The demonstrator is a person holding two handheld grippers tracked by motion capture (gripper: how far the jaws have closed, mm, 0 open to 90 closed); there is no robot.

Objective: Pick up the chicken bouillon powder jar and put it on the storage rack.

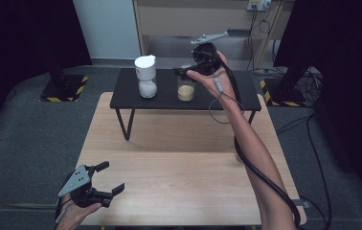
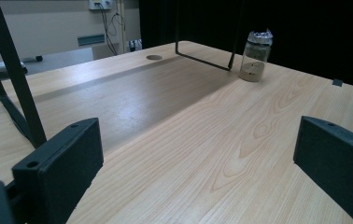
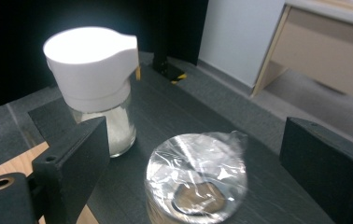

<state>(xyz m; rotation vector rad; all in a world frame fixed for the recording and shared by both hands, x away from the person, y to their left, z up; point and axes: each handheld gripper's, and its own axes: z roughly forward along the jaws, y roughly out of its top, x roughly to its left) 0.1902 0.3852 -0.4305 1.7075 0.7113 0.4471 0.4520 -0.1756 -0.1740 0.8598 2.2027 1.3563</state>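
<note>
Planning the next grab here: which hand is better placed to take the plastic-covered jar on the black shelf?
The right. Its gripper hangs open just above the plastic-covered jar on the black shelf, jaws either side. The left gripper sits open at the wooden table's near corner.

- Right gripper (image 1: 185, 72): black body, grey plate on top.
- Left gripper (image 1: 108, 178): black, grey plate.
- Jar (image 3: 196, 182): clear glass, shiny clear film over the mouth, pale yellow contents.
- Shaker (image 3: 95, 79): white cap, clear glass, white grains inside.
- Shelf (image 1: 169, 99): black.
- Table (image 1: 179, 172): light wood grain.
- Floor stands (image 1: 63, 91): black with yellow-black stripes, apparently tape.
</note>
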